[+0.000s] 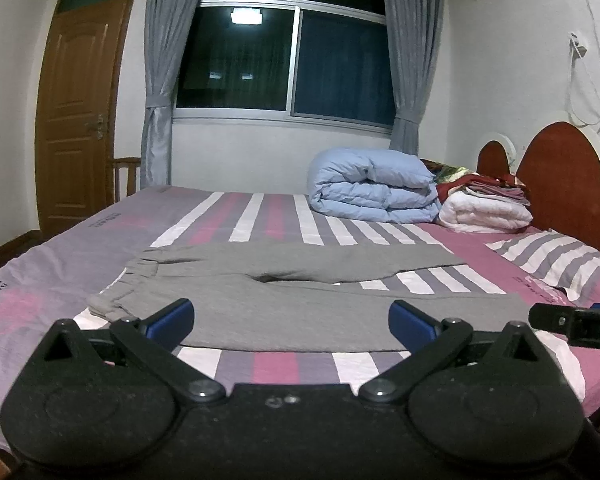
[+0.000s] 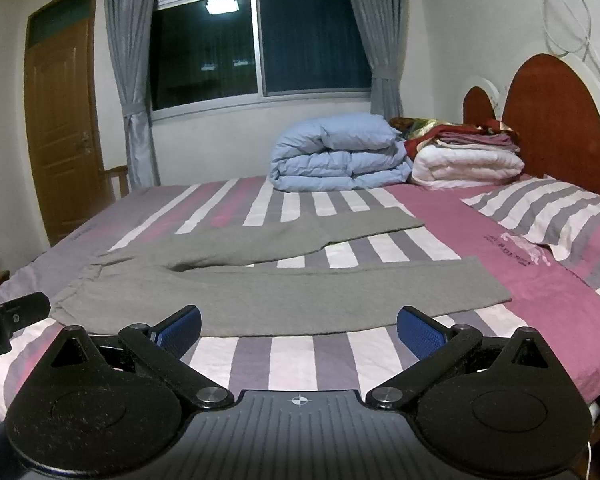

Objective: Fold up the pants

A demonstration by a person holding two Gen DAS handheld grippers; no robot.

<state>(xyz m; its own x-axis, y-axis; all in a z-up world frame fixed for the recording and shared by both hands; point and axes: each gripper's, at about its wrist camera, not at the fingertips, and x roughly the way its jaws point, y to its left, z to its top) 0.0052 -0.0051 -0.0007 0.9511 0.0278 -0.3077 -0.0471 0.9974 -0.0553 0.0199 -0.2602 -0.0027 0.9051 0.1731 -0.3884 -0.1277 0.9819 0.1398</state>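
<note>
1. Ahead of both pairs of fingers, gray pants point(image 2: 284, 292) lie spread flat on the striped bed point(image 2: 292, 360), the waistband toward the left and the two legs splayed apart toward the right.
2. On the left gripper point(image 1: 292, 322), the fingers stand wide apart and hold nothing; the near edge of the pants lies just beyond their tips, closer to the waistband end.
3. On the right gripper point(image 2: 298, 328), the fingers are equally wide and empty, hovering just short of the near leg, with its hem off beyond the right finger.
4. Well past the pants, a folded blue quilt point(image 2: 336, 152) and a stack of blankets point(image 2: 464, 156) sit near the headboard, and a striped pillow point(image 2: 548, 216) lies far right of the fingers; none crowds the working area.
5. By my reading, folding has not started: the legs are not yet laid together, so this is the approach before the first grasp.
6. Next, each pair of fingers likely needs to drop onto the fabric edge, pinch one leg at waist and hem ends, and carry it over onto the other, lifting evenly so the cloth does not bunch.
</note>
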